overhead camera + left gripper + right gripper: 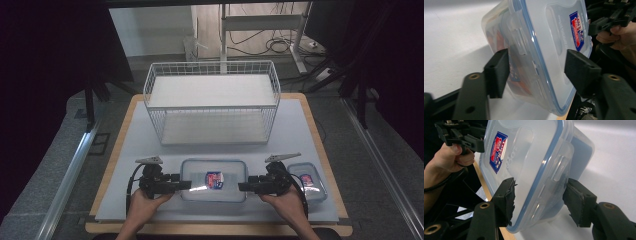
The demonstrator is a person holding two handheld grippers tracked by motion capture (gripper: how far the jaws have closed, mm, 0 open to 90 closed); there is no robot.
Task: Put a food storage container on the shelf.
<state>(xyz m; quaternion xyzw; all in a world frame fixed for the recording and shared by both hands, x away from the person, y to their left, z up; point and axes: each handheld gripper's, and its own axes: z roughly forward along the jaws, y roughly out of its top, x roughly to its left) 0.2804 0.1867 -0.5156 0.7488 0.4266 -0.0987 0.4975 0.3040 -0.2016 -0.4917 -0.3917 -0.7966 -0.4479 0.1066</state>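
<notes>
Left gripper (186,185) and right gripper (243,186) flanking container (214,180)

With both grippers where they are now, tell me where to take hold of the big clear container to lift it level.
Grip the big clear container at its two short ends, one gripper from each side. The left gripper and right gripper already straddle the end latch flaps, jaws above and below the blue-edged lid rim. The long flat box would probably tip if held at one end.
</notes>
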